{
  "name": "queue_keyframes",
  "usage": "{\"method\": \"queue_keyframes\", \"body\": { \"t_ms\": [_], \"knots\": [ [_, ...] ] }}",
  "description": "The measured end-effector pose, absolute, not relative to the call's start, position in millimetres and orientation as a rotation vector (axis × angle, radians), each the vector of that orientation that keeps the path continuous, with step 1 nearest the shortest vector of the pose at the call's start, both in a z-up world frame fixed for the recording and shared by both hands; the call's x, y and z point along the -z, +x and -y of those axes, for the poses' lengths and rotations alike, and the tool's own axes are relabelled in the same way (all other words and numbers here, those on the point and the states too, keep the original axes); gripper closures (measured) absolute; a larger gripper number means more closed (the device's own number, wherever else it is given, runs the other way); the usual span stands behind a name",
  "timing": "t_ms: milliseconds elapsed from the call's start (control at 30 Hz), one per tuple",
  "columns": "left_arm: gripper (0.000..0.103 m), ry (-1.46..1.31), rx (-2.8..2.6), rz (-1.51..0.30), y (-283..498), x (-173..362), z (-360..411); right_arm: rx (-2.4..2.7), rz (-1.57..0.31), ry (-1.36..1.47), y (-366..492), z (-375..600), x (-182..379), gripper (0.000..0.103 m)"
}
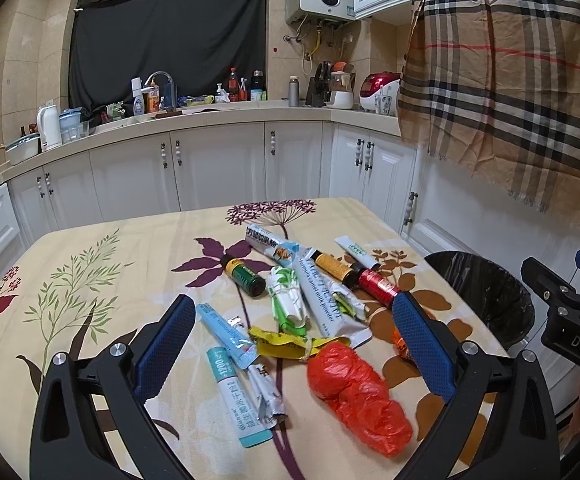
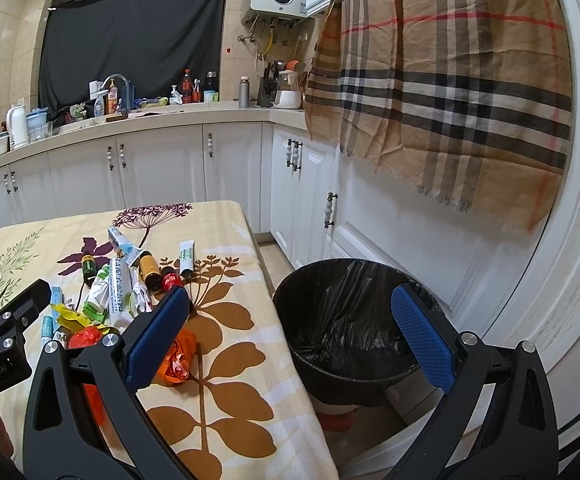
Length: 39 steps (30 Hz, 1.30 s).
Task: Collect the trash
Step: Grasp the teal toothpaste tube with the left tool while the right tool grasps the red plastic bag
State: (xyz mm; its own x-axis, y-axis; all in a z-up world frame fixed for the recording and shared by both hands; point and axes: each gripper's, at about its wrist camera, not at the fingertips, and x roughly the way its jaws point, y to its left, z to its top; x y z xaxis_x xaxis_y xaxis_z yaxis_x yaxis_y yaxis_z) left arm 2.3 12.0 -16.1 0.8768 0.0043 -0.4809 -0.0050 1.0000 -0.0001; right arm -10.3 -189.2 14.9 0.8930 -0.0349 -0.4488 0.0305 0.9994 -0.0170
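floral tablecloth [image 1: 90, 264], white kitchen cabinets [image 1: 218, 168], lined bin [image 2: 329, 312]

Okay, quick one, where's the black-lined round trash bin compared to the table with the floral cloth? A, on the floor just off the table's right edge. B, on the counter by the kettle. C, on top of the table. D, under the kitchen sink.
A: the black-lined round trash bin stands on the floor beside the right edge of the floral-cloth table, in front of the white cabinets.

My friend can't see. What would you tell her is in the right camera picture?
An open right gripper hangs over a black-lined trash bin beside a floral-cloth table. Wrappers, small bottles and an orange bag lie on it.
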Motion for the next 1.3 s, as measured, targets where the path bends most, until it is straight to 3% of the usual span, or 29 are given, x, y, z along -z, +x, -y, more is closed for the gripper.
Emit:
{"method": "queue_keyframes", "body": {
  "t_ms": [133,167,833,900,1033,1133,1167,1300],
  "knots": [
    [0.007,-0.013,-0.009,-0.468,-6.6,18.0,-19.8,0.02,-0.483,-0.009,-9.3,184.5,-5.0,0.004],
    [0.007,0.0,-0.028,-0.536,-1.7,21.6,-20.2,0.017,-0.485,-0.008,-10.0,183.7,-6.2,0.004],
    [0.007,-0.036,-0.071,-0.658,-5.1,48.8,-50.7,-0.056,-0.528,-0.027,-5.1,159.8,5.8,0.007],
    [0.007,-0.048,-0.073,-0.669,-6.1,50.2,-52.7,-0.057,-0.527,-0.024,-5.1,159.9,6.3,0.016],
    [0.008,-0.044,-0.105,-0.674,-11.0,51.9,-57.8,-0.068,-0.543,-0.016,-3.1,161.0,11.8,0.019],
    [0.017,-0.057,-0.135,-0.682,-13.5,54.1,-66.0,-0.083,-0.564,-0.015,-0.3,159.4,16.6,0.027],
    [0.028,-0.06,-0.141,-0.69,-12.6,55.4,-68.2,-0.089,-0.57,-0.014,0.9,159.4,17.7,0.028],
    [0.03,-0.089,-0.145,-0.745,-5.1,64.8,-77.4,-0.108,-0.578,-0.018,1.9,154.3,19.2,0.029]
  ]
}}
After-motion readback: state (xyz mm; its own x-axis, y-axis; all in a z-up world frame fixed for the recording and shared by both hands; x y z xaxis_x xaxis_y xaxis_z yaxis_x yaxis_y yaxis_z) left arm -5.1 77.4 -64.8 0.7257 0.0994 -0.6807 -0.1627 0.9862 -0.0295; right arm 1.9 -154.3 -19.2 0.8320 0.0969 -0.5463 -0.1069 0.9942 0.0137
